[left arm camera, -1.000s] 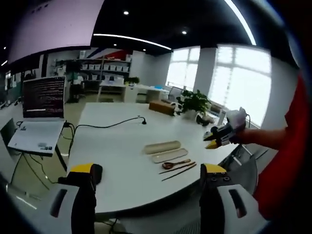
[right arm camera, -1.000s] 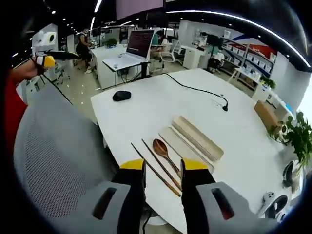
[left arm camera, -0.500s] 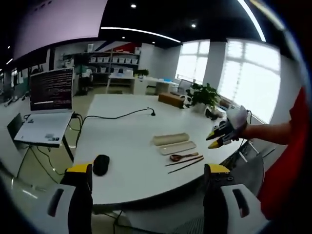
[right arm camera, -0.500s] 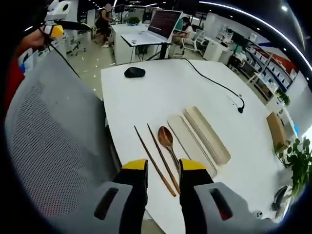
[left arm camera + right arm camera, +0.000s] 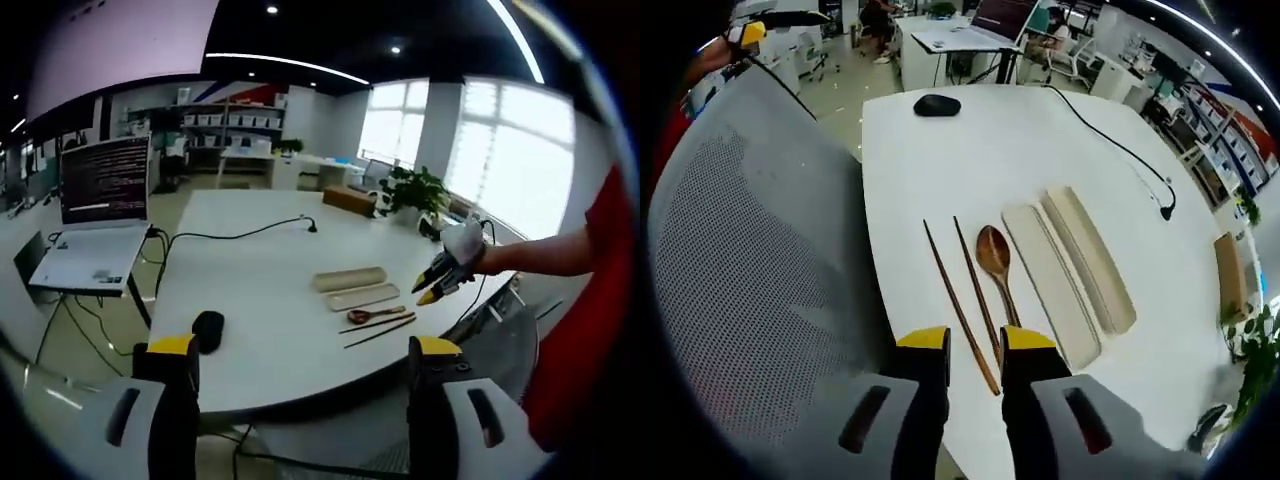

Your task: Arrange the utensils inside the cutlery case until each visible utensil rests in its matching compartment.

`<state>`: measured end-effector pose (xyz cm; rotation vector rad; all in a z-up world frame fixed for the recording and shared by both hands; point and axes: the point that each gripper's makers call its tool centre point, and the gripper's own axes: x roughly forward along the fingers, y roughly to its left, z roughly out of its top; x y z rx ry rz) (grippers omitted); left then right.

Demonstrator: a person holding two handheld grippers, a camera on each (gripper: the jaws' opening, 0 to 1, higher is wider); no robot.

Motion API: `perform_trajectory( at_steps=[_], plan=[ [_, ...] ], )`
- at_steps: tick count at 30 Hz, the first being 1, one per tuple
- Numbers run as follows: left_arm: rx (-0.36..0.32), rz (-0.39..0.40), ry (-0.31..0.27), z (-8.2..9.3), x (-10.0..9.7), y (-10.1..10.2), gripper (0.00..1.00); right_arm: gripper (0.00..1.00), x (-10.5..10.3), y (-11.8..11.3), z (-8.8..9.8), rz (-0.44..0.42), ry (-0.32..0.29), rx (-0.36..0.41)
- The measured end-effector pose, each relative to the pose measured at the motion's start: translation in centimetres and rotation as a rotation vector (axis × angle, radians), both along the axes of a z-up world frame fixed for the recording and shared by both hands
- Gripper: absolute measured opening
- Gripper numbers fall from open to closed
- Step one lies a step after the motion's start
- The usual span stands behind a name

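Two dark wooden chopsticks and a wooden spoon lie side by side on the white table. Beside them are the beige case tray and its lid. My right gripper hovers above the near ends of the chopsticks, its jaws a narrow gap apart with nothing held. My left gripper is wide open, far back from the table. From there I see the spoon, chopsticks, tray, lid and the right gripper above them.
A grey mesh chair back stands against the table's edge on the left. A black mouse, a black cable and a brown box lie on the table. A laptop sits on another desk; a plant is at the far end.
My right gripper has come closer over the utensils, so they look larger, and its jaws have narrowed slightly. The utensils and case have not moved.
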<state>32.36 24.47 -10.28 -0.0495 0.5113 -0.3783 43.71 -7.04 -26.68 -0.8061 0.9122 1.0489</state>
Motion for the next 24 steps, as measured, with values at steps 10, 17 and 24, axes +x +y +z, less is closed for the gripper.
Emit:
perform_trajectory(
  at_steps=[10,17,24],
  plan=[
    [0.021,0.010,-0.002,0.2,0.1,0.5,0.85,0.14,0.0,0.4,-2.7,0.082,0.028,-0.072],
    [0.025,0.007,-0.004,0.1,-0.3,0.5,0.85,0.12,0.1,0.6,-4.5,0.087,0.057,-0.097],
    [0.021,0.028,-0.013,0.2,-0.8,0.8,0.84,0.12,-0.1,0.4,-6.1,0.126,0.077,-0.147]
  ],
)
